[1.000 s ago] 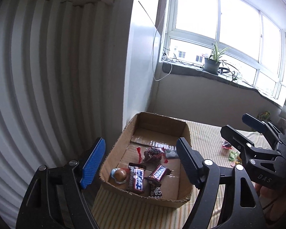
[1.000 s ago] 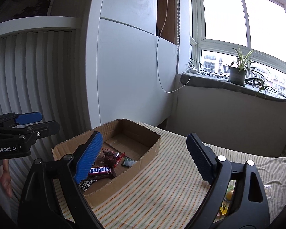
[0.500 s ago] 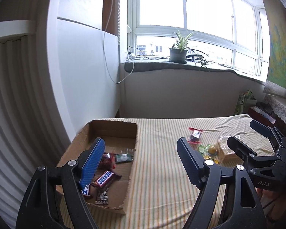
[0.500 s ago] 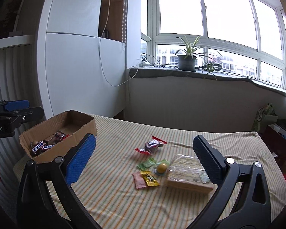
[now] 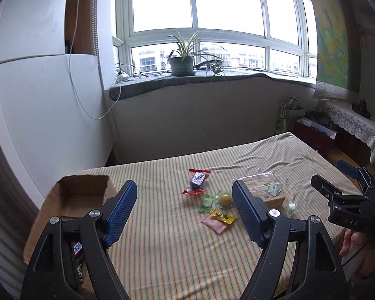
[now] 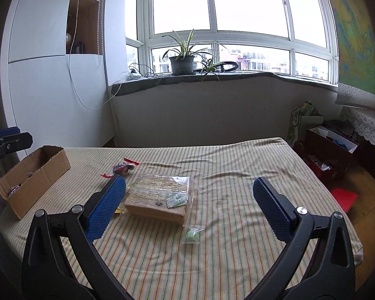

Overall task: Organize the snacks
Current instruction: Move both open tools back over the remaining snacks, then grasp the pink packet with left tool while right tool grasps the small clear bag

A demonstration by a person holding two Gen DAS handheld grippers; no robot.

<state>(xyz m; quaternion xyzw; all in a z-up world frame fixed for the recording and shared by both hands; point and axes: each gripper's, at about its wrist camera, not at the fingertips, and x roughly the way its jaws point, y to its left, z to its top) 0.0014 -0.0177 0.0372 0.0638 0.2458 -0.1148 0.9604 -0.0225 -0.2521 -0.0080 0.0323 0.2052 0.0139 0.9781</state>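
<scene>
Striped cloth (image 6: 237, 175) carries loose snacks (image 5: 212, 207) and a wrapped cake (image 6: 160, 197), well apart from the box (image 6: 37, 172) at its left edge. Left gripper (image 5: 185, 212) and right gripper (image 6: 190, 205) both hang above the cloth, jaws wide and empty.

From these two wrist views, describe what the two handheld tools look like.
Both match: the left tool and the right tool have matte black forked frames with triangular cut-outs, silver round screw heads at the joints, and long fingers faced with blue, dimpled pads. Seen from the left wrist, the right tool's body bears pale lettering reading "DAS". No cables or sleeves show.
</scene>
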